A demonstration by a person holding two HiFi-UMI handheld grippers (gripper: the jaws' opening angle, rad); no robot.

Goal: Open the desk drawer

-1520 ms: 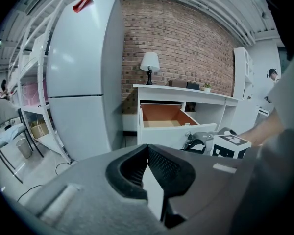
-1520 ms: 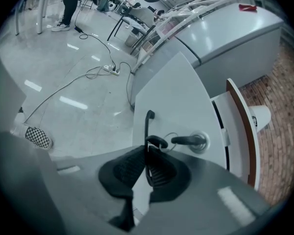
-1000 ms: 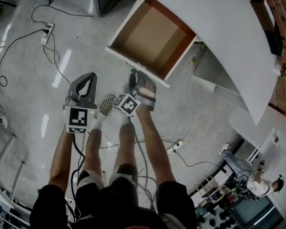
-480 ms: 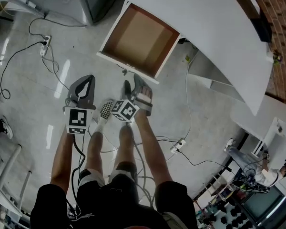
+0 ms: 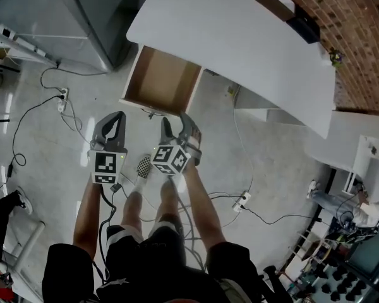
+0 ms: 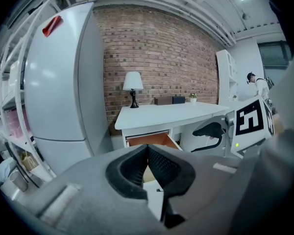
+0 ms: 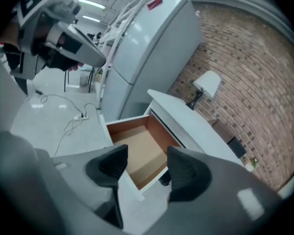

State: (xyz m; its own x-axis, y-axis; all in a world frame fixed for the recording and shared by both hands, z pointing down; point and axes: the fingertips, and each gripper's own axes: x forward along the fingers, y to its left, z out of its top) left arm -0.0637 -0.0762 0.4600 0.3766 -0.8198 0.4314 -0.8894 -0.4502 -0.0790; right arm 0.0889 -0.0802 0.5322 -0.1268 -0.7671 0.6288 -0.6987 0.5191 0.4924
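Observation:
The wooden-lined desk drawer (image 5: 161, 81) stands pulled out from under the white desk (image 5: 240, 36), and its inside looks empty. My right gripper (image 5: 177, 122) hangs above the floor just short of the drawer's white front, apart from it. Its jaws have just been opening and are open with nothing between them. The right gripper view shows the drawer (image 7: 139, 148) through the gap between the right gripper's (image 7: 146, 166) pads. My left gripper (image 5: 115, 117) is beside it on the left, shut on nothing. In its own view the left gripper's (image 6: 147, 150) pads meet in front of the drawer (image 6: 149, 140).
A grey fridge (image 5: 82, 17) stands left of the desk. Power strips (image 5: 63, 100) (image 5: 242, 201) and cables lie on the floor. The person's legs and a checkered shoe (image 5: 143, 166) are below the grippers. A lamp (image 6: 133, 84) stands on the desk by the brick wall.
Both grippers have risen and drawn back from the drawer front. The right gripper has rolled and its jaws stand wider. The drawer stays open.

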